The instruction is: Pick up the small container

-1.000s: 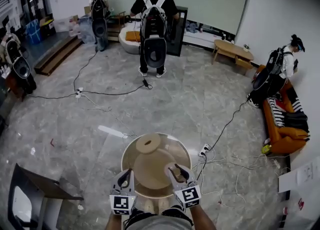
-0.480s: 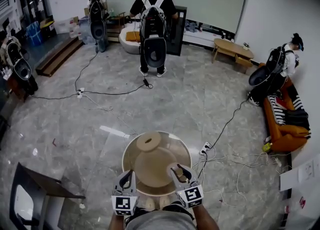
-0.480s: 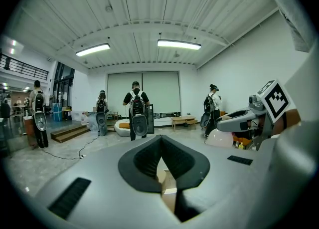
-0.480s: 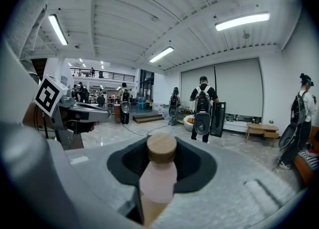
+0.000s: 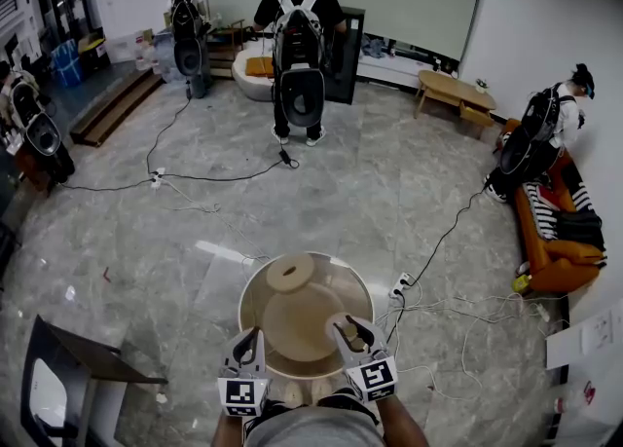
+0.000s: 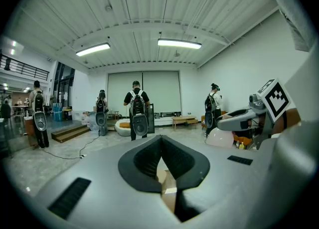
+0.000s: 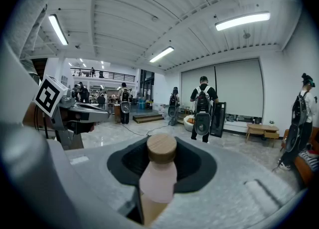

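Small container [image 7: 158, 178], pink w/ wood cap [image 7: 161, 148], in right hand-held gripper [image 5: 350, 328].

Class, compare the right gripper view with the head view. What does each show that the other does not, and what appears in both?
Only the right gripper view: the small container's pink body under its wooden cap, gripped between the right gripper's jaws, and the ceiling strip lights.
Only the head view: the whole round tabletop from above and the white power strip on the floor.
Both: the right gripper, the left gripper with its marker cube, the person with a backpack, and the low wooden table.
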Demonstrator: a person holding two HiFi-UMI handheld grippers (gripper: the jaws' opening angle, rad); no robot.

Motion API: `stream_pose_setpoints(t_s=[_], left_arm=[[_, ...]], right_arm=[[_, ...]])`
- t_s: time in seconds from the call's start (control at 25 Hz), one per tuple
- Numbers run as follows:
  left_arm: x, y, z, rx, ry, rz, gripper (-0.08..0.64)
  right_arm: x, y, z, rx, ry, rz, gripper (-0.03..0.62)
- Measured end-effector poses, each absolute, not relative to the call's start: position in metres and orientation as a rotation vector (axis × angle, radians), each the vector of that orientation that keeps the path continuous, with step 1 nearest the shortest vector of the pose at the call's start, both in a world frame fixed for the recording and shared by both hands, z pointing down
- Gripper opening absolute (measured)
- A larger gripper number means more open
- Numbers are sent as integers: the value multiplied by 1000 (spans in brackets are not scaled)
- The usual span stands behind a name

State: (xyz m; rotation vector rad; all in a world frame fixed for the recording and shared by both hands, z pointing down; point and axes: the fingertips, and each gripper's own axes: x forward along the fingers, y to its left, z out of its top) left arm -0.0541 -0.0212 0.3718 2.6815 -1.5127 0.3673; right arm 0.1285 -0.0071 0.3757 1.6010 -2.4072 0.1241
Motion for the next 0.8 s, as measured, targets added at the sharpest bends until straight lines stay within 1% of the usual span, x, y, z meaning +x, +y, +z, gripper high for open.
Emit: stream_pose_setpoints(t_s=[0.8], left_arm=[[-48,-16,373,2686,-1500,372,17]], right_arm=[[127,-4,370,1584,-2421,121,123]])
